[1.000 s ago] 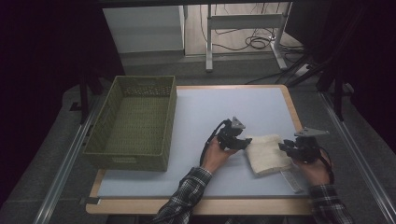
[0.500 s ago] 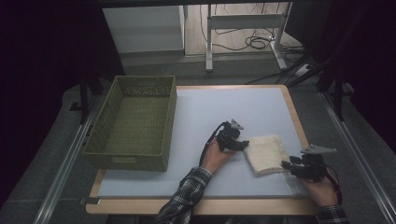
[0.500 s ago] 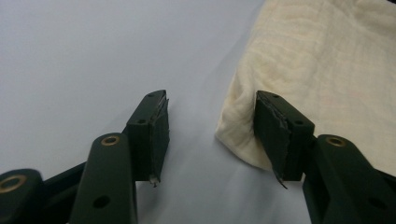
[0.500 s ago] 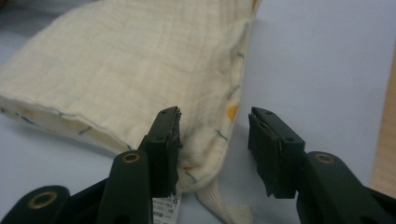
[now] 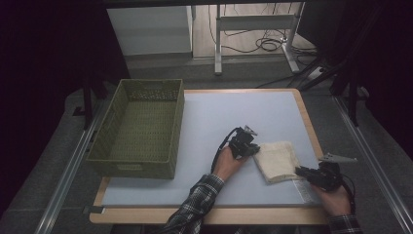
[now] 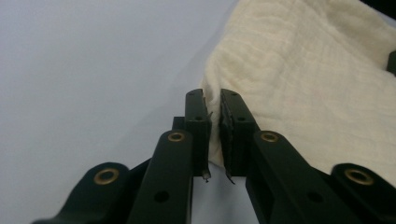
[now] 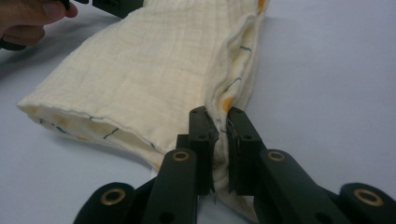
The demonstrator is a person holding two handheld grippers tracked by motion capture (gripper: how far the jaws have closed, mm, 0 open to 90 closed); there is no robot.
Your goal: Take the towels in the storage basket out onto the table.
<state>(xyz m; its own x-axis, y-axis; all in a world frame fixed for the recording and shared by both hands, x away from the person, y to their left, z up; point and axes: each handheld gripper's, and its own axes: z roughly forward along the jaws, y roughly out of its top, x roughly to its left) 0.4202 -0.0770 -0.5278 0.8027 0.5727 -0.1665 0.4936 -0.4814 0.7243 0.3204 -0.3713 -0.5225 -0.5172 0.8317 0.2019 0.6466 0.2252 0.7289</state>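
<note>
While my left tongs (image 6: 213, 100) pinch one corner of the soft, folded cream cloth (image 5: 277, 160), my right tongs (image 7: 218, 117) have just squeezed shut on another.

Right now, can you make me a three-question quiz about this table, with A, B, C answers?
1. Where is the basket?
A. on the table's left side
B. on the cloth
C. on the floor

2. What colour is the cloth?
A. red
B. cream
C. black

3. What is the left tool doing?
A. standing wide open
B. lying in the basket
C. pinching the cloth's edge

Answers: 1 A, the high view shows the green basket left of the cloth on the table. 2 B, the folded cloth looks pale cream. 3 C, the left gripper view shows its jaws closed on the cloth's edge; the right tool pinches another edge.
</note>
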